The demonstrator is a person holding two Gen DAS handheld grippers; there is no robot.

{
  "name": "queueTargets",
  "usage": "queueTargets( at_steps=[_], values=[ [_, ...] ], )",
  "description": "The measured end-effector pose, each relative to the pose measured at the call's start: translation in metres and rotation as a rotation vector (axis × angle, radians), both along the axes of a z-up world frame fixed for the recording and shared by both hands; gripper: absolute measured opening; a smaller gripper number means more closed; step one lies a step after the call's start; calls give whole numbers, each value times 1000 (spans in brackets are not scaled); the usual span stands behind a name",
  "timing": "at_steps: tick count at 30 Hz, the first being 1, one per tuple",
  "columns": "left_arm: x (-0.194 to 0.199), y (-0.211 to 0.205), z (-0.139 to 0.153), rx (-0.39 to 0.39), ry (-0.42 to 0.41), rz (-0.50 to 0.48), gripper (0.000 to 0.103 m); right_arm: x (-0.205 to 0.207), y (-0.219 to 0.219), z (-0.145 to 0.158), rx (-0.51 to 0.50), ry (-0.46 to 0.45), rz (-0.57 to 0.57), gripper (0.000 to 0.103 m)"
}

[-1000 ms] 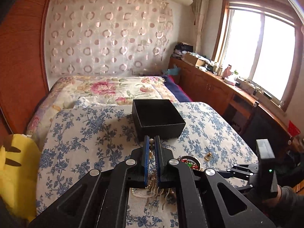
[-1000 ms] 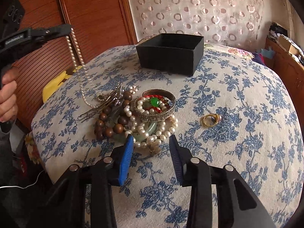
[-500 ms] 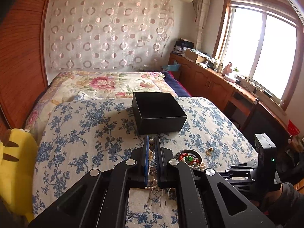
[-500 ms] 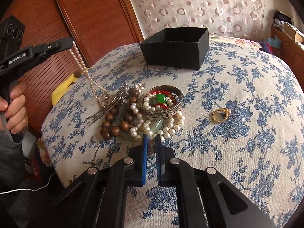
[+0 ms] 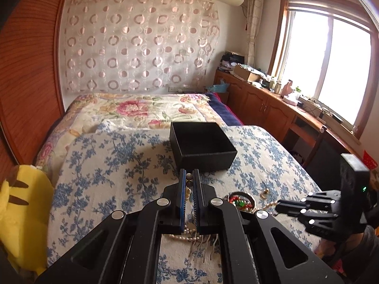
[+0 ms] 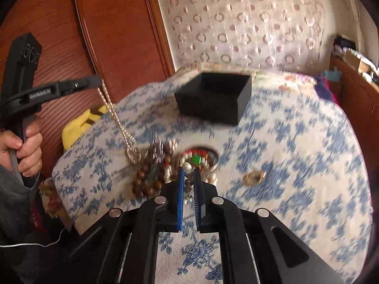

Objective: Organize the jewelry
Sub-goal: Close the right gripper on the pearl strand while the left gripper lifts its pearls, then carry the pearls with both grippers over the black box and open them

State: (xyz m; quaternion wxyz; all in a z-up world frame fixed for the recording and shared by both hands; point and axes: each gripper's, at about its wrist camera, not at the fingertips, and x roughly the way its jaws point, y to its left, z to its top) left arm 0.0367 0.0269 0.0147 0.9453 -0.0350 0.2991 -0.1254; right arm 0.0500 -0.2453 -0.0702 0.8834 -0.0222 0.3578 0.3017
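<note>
Right now both grippers are clamped on strands. Left gripper (image 5: 188,184) is squeezed tight on a pearl necklace (image 6: 113,113); beads show between its blue pads (image 5: 182,196), and from the right wrist view the strand runs taut down from the tips into the jewelry pile (image 6: 165,165). Probably held raised so the strand pulls clear of the tangle. Right gripper (image 6: 188,182) has its jaws nearly together, pinching a pearl bracelet (image 6: 187,166) at the near edge of the pile; a white bead and darker beads sit between the pads. That view is motion-blurred, so whether the bracelet is fully clear of the cloth is hard to tell.

Pile details: brown wooden bead bracelet (image 6: 146,182) on the left, a metal bangle (image 6: 201,158) holding red and green pieces in the middle, a hair comb (image 5: 206,243) with prongs near the left tool. A gold ring (image 6: 253,177) lies apart to the right of the pile. All rests on a blue floral tablecloth (image 6: 296,142).

Black open box (image 6: 213,97) sits farther back, empty as far as can be seen, likely the target for the jewelry. Judgement: two-handed untangling, one strand each, then carry to the box. Snagging on the comb is the risk.
</note>
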Motion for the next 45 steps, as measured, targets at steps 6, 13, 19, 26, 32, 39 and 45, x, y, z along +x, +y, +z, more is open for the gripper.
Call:
queueTargets(
  at_steps=[6,13,19,26,32,39,45],
  values=[
    [4,-4,25,31,-41,-7,5,8,-5,34,-13,-81,-11,9],
    [9,-8,57,53,-92,-8,5,13,-10,72,-9,-162,-26,9],
    [12,-13,80,68,-127,-6,5,12,-10,101,-6,-228,-22,9],
    [17,-19,97,89,-156,-6,5,9,-10,128,3,-290,-24,9],
    [20,-21,100,91,-162,-4,5,9,-10,150,9,-340,-21,9],
    [29,-21,107,97,-168,-8,5,23,-7,160,-10,-357,-19,9],
    [56,-27,119,111,-173,-20,5,44,-2,169,-14,-373,-14,9]
  ],
)
